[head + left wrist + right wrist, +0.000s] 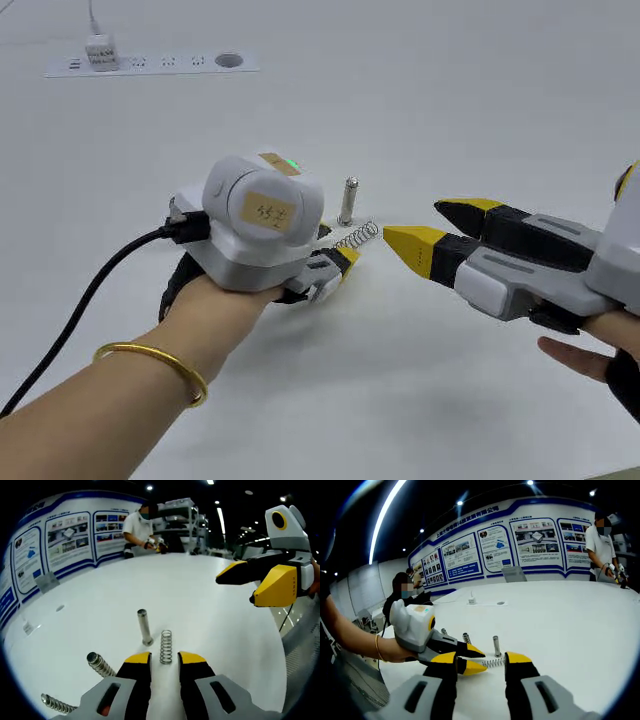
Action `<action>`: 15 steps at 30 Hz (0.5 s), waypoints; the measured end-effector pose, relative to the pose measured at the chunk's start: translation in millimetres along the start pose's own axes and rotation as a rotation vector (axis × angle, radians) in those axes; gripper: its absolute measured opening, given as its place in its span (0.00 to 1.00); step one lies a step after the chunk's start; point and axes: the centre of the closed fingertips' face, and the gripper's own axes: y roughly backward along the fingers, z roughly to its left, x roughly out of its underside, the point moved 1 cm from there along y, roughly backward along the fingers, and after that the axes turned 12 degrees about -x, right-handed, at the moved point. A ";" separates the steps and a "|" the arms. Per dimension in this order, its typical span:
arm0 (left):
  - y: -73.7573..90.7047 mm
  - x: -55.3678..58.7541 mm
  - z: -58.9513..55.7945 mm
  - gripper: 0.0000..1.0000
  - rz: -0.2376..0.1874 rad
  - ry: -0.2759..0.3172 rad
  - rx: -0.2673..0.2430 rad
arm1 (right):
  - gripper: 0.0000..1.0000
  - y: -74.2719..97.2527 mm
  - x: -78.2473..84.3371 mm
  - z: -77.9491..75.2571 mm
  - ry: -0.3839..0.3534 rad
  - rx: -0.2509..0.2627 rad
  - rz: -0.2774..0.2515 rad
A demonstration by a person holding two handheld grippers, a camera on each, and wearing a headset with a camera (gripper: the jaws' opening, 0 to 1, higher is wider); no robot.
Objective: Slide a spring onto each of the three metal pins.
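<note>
**Two of three pins loaded; last spring loose at my left tips**

1. Done: two loaded pins (100, 664), each with a coil on it. They sit close by the left side of my left gripper (165, 656).

2. Outstanding: one bare pin (143, 626), upright on the table (480, 100), with no coil.

3. Spring (166, 646): it lies flat on the table just beside the bare pin and apart from it. Its near end reaches into the gap between my left tips.

4. Left gripper: my fingers (137, 659) stand parted, with a gap wider than the spring, so I judge nothing is clamped. I cannot tell whether one tip touches the coil.

5. Right gripper (412, 220): my fingers (519, 658) are spread wide and hold nothing. It hovers over the table with its tips aimed at the spring, near it but clear of it.

6. Progress, as I judge it: two thirds complete. The last spring must be gripped, stood on end and slid down the bare pin.
</note>
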 end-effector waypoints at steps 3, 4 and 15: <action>-1.9 2.0 -0.9 0.20 0.008 -0.011 0.007 | 0.38 -0.6 2.1 -1.4 -0.010 0.004 -0.002; -2.7 3.3 -0.6 0.19 0.013 -0.018 0.007 | 0.38 -1.1 3.2 -1.5 -0.014 0.003 0.000; -6.4 7.7 -2.2 0.16 0.035 -0.010 0.023 | 0.38 -0.9 3.9 -7.0 -0.022 0.022 -0.003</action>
